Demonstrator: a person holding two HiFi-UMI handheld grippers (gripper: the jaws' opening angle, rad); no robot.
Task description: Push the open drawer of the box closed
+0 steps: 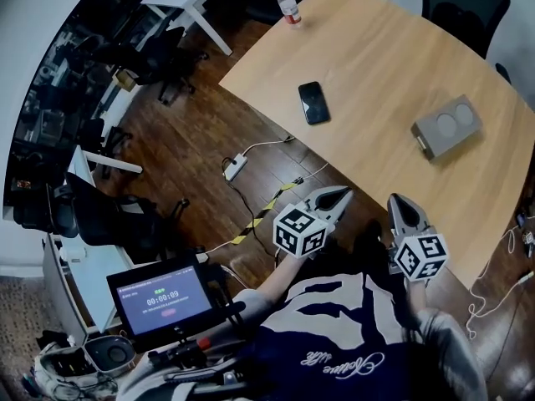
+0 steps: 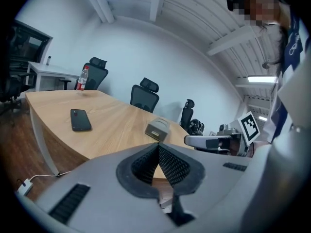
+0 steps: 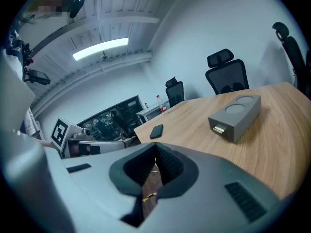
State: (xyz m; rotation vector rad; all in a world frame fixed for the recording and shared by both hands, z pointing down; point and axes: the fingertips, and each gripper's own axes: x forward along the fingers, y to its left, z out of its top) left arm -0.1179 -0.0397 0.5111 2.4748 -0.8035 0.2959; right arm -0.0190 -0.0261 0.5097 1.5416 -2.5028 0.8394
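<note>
- we hold both grippers at the near edge of the light wooden table [image 1: 393, 48], close beside each other.
- the left gripper [image 1: 341, 195] is clenched, its jaw tips meeting on nothing.
- the right gripper [image 1: 396, 203] is clenched and empty too.
- the grey rectangular box with two round recesses on top [image 1: 445, 127] sits toward the table's right end, well apart from both grippers. its small drawer [image 3: 219, 128] juts slightly from the front face.
- a black phone [image 1: 313, 103] lies flat by the near edge.
- a clear plastic bottle with a red label [image 1: 287, 3] stands at the far left corner.
</note>
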